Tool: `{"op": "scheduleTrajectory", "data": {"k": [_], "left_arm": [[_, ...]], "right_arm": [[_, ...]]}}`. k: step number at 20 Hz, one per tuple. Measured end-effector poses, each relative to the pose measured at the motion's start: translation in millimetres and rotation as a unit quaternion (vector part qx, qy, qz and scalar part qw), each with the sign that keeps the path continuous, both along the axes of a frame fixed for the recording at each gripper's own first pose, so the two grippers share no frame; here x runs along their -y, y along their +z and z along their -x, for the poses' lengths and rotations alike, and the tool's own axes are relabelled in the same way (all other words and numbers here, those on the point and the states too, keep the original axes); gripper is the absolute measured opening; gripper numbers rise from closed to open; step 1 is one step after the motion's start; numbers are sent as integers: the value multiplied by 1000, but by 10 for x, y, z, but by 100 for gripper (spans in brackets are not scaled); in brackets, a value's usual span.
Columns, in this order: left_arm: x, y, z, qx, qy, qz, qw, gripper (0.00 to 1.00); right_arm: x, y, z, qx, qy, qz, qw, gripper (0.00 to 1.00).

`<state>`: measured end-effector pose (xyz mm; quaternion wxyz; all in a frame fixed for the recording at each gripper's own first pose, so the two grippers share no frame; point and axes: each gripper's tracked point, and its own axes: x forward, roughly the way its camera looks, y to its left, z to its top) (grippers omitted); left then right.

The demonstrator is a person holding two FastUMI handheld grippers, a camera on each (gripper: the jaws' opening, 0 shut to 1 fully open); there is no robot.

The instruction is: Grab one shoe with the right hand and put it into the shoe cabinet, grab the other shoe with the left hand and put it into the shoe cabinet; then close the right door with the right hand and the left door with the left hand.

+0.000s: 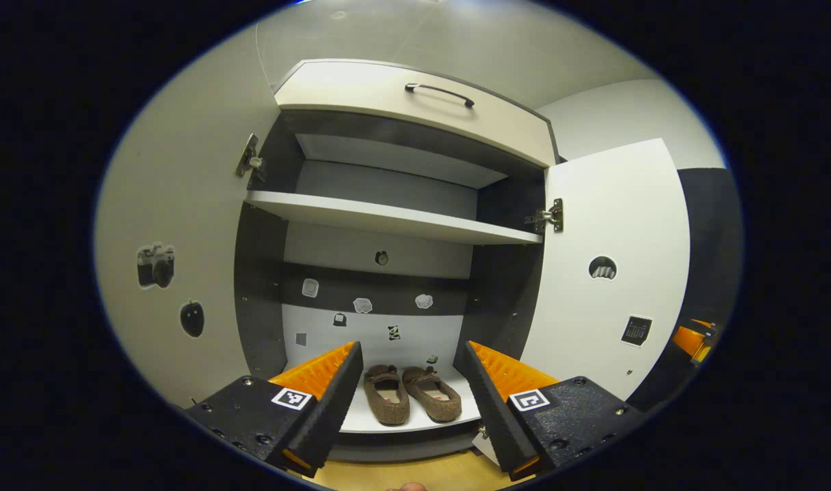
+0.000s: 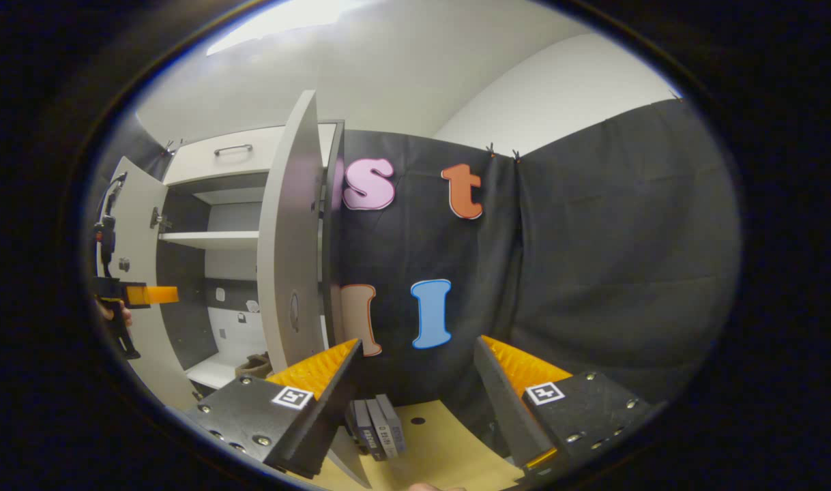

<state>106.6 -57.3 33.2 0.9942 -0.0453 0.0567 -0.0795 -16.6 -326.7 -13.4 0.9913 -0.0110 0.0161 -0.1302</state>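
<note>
Two brown shoes, one (image 1: 387, 395) beside the other (image 1: 432, 393), lie side by side on the bottom shelf (image 1: 361, 417) of the open shoe cabinet in the left gripper view. My left gripper (image 1: 411, 358) hangs open in front of them, nothing between its fingers. The left door (image 1: 177, 225) and the right door (image 1: 610, 273) both stand wide open. In the right gripper view my right gripper (image 2: 415, 354) is open and empty, just right of the right door's edge (image 2: 289, 245); a shoe (image 2: 255, 365) peeks out behind it. The left gripper (image 2: 146, 294) shows far left there.
A drawer with a dark handle (image 1: 439, 92) tops the cabinet, and a white middle shelf (image 1: 388, 218) crosses it. Stickers dot the back panel and doors. Several flat grey blocks (image 2: 378, 426) lie on the wooden floor (image 2: 443, 443) beside the black cloth wall (image 2: 593, 273).
</note>
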Motion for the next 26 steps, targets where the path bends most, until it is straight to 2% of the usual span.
{"op": "scheduleTrajectory", "data": {"k": [1,2,3,4,8,15,17,18,20,21,22,26], "left_arm": [[-25,49,59,4,2,-1,1000,90],[-43,89,108,9,5,-2,1000,90],[-69,125,150,12,5,1,1000,90],[-92,140,200,11,7,4,1000,90],[-227,182,342,10,20,18,1000,90],[-267,230,485,23,18,-13,999,89],[-289,236,524,25,16,-12,999,89],[-301,240,539,25,15,-10,1000,90],[-324,271,582,28,12,-7,1000,90],[-312,292,604,30,9,-6,999,90],[-301,318,636,34,8,-7,999,90],[-277,407,751,47,2,-16,999,89]], "right_arm": [[-25,-21,-27,-2,7,-5,1000,94],[-64,-42,-53,-4,14,-9,1000,98],[-100,-57,-93,-6,20,-13,1000,94],[-128,-66,-122,-8,25,-15,1000,98],[-211,-114,-171,-13,43,-25,999,98],[-500,-214,-300,-29,74,-33,996,98],[-486,-204,-304,-28,64,-21,997,96],[-496,-195,-313,-27,64,-20,997,92],[-563,-198,-331,-30,72,-18,997,96],[-606,-205,-322,-31,79,-16,996,92],[-678,-205,-326,-33,88,-15,995,96],[-1040,-245,-384,-39,133,-26,990,95]]}}
